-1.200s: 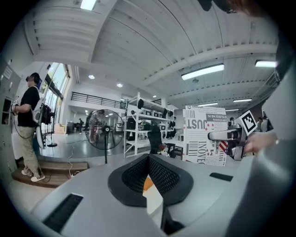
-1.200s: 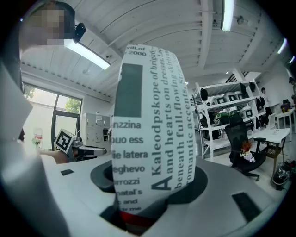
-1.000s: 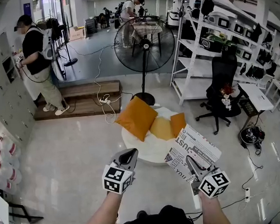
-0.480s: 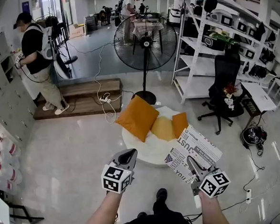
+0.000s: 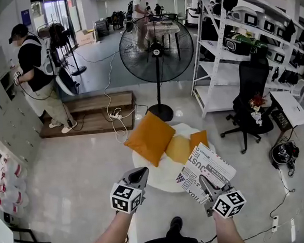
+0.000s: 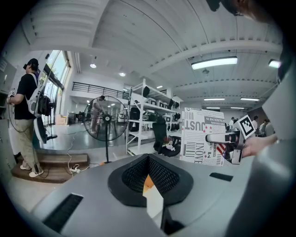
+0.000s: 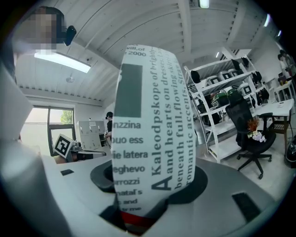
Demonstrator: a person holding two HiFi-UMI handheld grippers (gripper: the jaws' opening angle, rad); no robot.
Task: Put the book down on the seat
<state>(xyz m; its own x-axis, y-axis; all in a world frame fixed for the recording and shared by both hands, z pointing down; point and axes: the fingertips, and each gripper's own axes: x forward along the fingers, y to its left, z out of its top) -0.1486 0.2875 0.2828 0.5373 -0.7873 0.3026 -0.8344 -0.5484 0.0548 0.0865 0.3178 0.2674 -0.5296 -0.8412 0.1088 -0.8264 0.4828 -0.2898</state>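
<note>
Here the right gripper [image 5: 202,181] grips the white paperback book printed with black newspaper-style lettering [image 5: 213,166] by its lower edge. In the right gripper view the book's curved cover stands up between the two jaws, which close on it and on a red strip at its bottom. The book is in the air, tilted, with its top leaning away from the person. In the head view it overlaps the right front rim of the round white seat [image 5: 160,178] and does not rest on it. On the seat lie a large orange square cushion [image 5: 149,138], a yellow cushion [image 5: 178,148] and a smaller orange cushion [image 5: 199,139], just beyond the book's upper edge. The left gripper [image 5: 139,174] is held apart from the book, at the seat's left front edge, its jaws drawn together and empty.
</note>
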